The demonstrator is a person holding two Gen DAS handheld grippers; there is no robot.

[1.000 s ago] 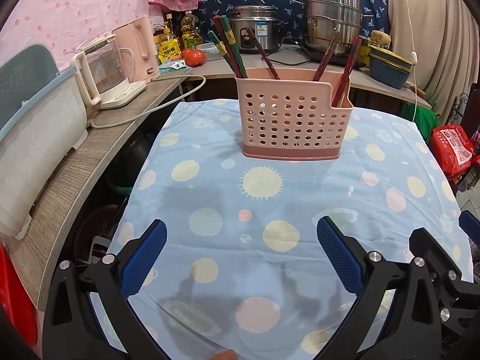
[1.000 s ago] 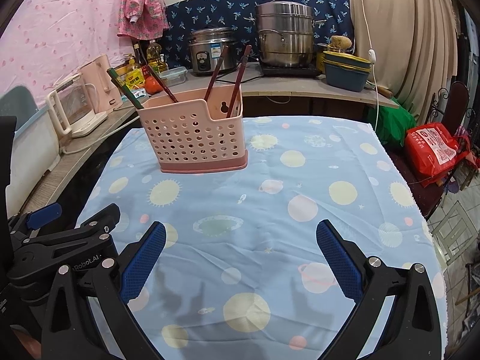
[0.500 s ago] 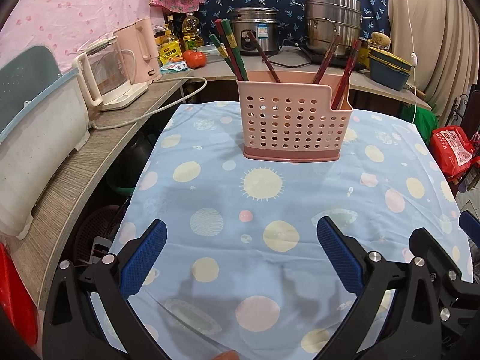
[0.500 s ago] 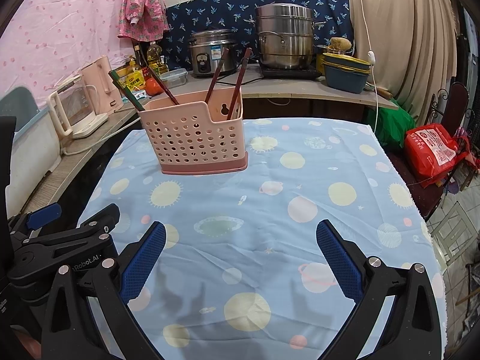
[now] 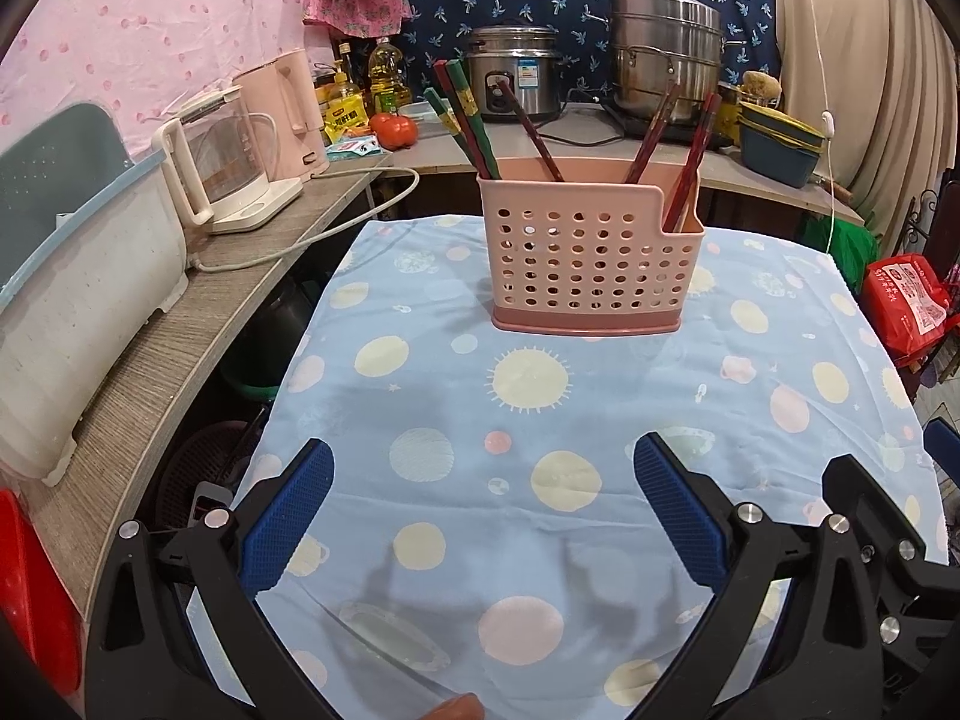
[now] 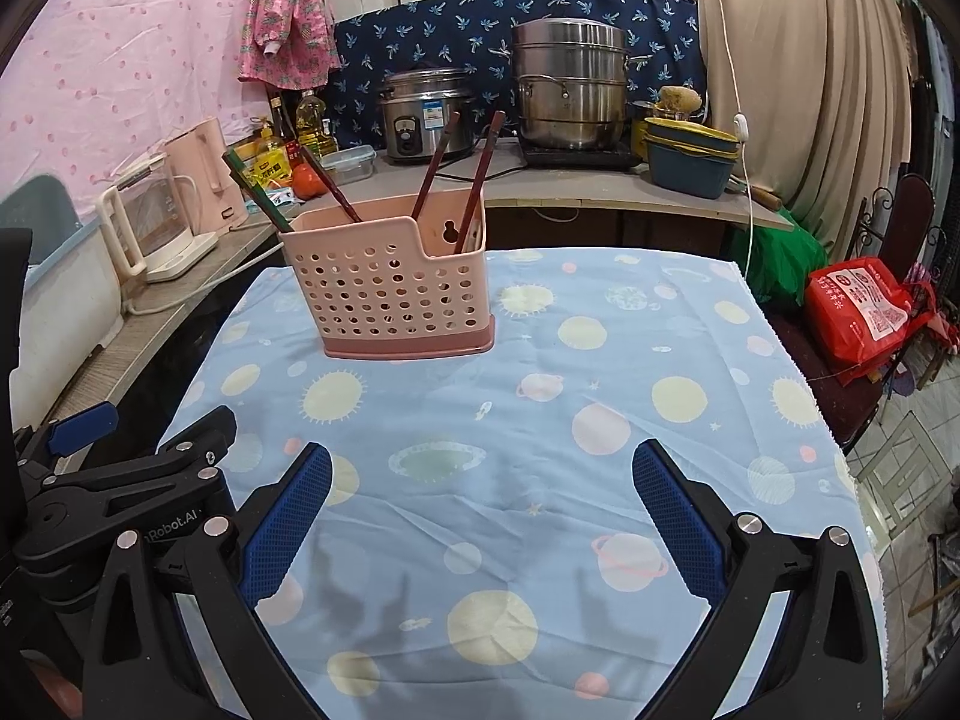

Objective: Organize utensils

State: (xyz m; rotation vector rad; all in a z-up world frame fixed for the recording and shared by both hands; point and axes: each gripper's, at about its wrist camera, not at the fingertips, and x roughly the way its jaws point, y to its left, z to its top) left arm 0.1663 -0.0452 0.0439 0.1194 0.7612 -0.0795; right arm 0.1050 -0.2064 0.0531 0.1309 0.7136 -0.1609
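A pink perforated utensil basket (image 5: 591, 252) stands upright at the far side of a table with a blue planet-print cloth (image 5: 540, 420). Several chopsticks (image 5: 465, 114) lean out of it, green and dark red at its left, dark red at its right. It also shows in the right wrist view (image 6: 396, 294). My left gripper (image 5: 483, 480) is open and empty, low over the near part of the cloth. My right gripper (image 6: 480, 483) is open and empty beside it, to its right. The left gripper's body (image 6: 120, 480) shows at the left of the right wrist view.
A wooden counter (image 5: 180, 336) runs along the left with a white kettle (image 5: 228, 174) and a pale tub (image 5: 78, 300). A rice cooker (image 5: 516, 78) and a steel pot (image 5: 666, 60) stand on the back counter. A red bag (image 6: 864, 306) lies on a chair at the right.
Both grippers have drifted very slightly; the basket sits a touch lower in both views. Nothing was taken hold of or let go.
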